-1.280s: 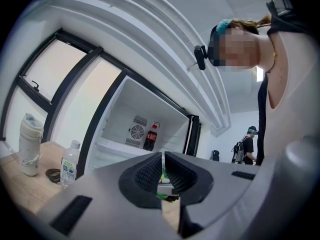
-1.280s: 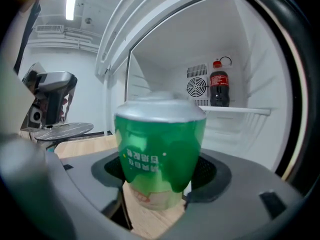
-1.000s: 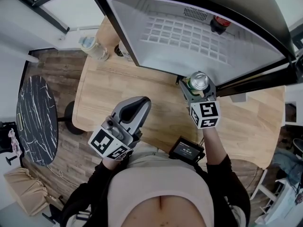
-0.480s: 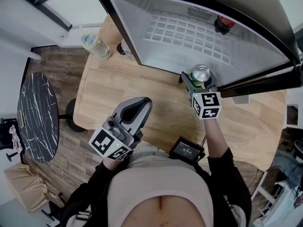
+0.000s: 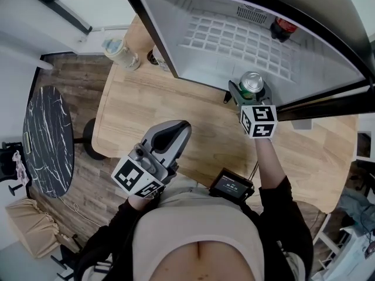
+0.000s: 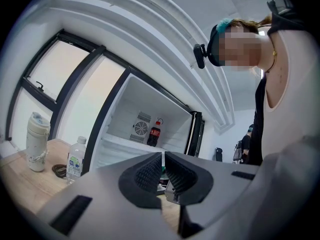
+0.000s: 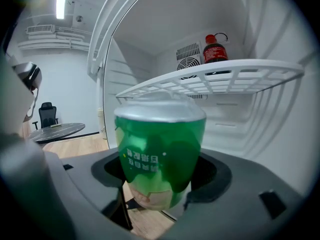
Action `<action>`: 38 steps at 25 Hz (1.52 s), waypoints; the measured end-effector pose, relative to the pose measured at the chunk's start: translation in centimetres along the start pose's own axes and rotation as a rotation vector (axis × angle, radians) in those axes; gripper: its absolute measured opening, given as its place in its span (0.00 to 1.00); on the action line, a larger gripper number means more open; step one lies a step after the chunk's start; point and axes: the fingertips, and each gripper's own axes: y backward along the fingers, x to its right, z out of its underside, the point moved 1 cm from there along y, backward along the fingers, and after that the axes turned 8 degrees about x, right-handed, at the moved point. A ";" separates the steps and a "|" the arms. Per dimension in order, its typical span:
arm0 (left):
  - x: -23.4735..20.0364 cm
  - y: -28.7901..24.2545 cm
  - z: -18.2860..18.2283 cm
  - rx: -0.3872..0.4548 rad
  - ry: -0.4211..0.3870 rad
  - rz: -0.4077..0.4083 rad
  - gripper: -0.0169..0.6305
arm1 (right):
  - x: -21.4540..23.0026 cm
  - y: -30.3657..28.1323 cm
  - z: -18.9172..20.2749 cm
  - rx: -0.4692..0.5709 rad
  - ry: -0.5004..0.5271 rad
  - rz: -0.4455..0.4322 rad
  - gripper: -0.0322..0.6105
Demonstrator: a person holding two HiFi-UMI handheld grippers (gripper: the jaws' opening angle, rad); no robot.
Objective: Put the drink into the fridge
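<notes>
A green drink can (image 7: 161, 151) with a silver top (image 5: 252, 81) is clamped upright in my right gripper (image 5: 251, 93), which is shut on it at the fridge's front edge. The open fridge (image 5: 319, 84) has a white wire shelf (image 5: 234, 43) with a cola bottle (image 5: 282, 27) at its back, also visible as the cola bottle (image 7: 215, 48) in the right gripper view. My left gripper (image 5: 174, 134) hangs over the wooden table (image 5: 146, 107) near my body, shut with nothing between its ridged pads (image 6: 149, 173).
On the table's far left corner stand a pale tumbler (image 5: 120, 51) and a clear water bottle (image 6: 75, 159) beside a coiled cable. A small black device (image 5: 231, 185) lies at the near table edge. A dark marble round table (image 5: 44, 142) is on the floor to the left.
My right gripper has carried the can a little farther toward the fridge opening. The left gripper has stayed about where it was.
</notes>
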 end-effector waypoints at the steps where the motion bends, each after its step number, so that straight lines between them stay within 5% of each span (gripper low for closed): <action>1: 0.0 0.0 0.0 -0.002 0.000 0.000 0.06 | 0.1 -0.2 0.0 0.000 0.002 0.000 0.60; 38: -1.1 0.5 0.4 -0.004 0.006 -0.047 0.06 | 3.8 -5.5 1.2 -0.051 -0.013 0.065 0.60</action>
